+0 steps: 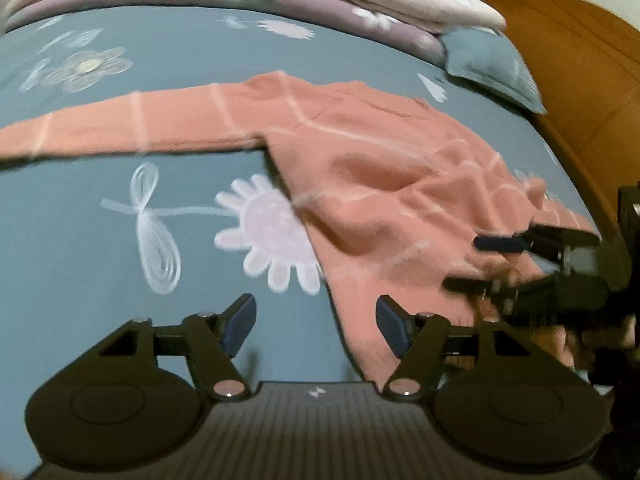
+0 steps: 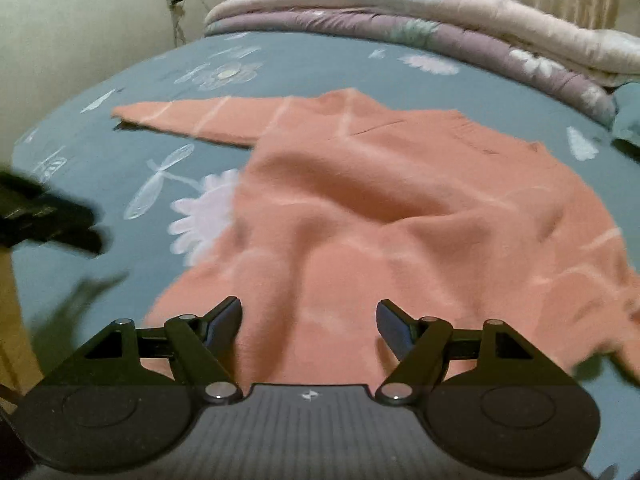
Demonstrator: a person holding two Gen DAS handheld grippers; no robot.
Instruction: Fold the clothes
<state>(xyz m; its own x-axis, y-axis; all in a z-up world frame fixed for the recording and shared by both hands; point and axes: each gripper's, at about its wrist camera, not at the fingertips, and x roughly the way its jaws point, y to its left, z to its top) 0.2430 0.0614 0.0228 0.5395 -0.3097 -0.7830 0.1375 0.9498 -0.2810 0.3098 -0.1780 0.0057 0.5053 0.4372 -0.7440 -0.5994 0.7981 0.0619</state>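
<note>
A salmon-pink sweater (image 1: 360,168) with thin pale grid lines lies spread on the blue floral bedsheet (image 1: 80,208), one sleeve (image 1: 120,128) stretched out to the left. My left gripper (image 1: 316,320) is open, just above the sheet at the sweater's lower left hem. The right gripper (image 1: 476,264) shows in the left wrist view at the right, open over the sweater's lower right part. In the right wrist view the sweater (image 2: 400,208) fills the middle, and my right gripper (image 2: 310,326) is open above its near hem. The left gripper (image 2: 80,228) appears there blurred at the left.
Folded quilts (image 2: 440,20) in pink and mauve lie along the far side of the bed. A blue pillow (image 1: 492,64) sits at the back right, beside an orange-brown wooden headboard (image 1: 580,60). A wall with cables (image 2: 172,4) is at the far left.
</note>
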